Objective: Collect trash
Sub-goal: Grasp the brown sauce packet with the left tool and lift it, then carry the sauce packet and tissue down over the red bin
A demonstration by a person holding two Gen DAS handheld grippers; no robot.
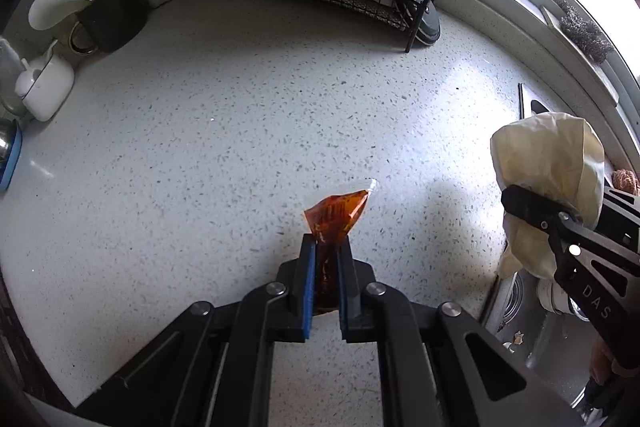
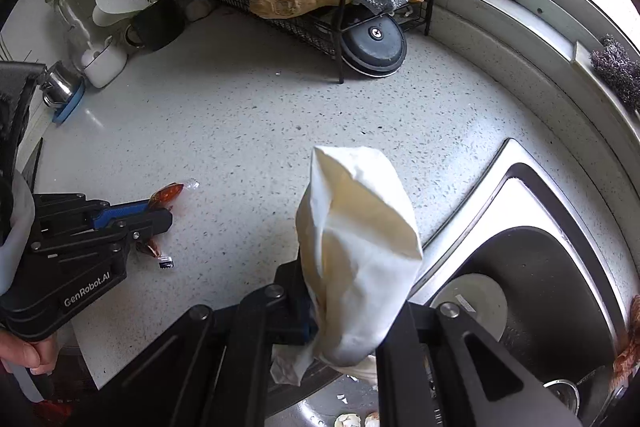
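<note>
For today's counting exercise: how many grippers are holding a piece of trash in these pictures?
2. The left gripper pinches an orange sauce packet over the counter; the right gripper clamps a crumpled white paper bag beside the sink.

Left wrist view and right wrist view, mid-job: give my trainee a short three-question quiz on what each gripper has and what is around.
1. True or false: the left gripper is shut on the orange sauce packet.
2. What does the right gripper hold?
A. a steel scourer
B. a crumpled cream paper bag
C. a white spoon
3. Fill in: the broken eggshell bits lie in the ____.

Key:
1. True; its fingers pinch the packet above the speckled counter.
2. B, the paper bag.
3. Sink.
</note>
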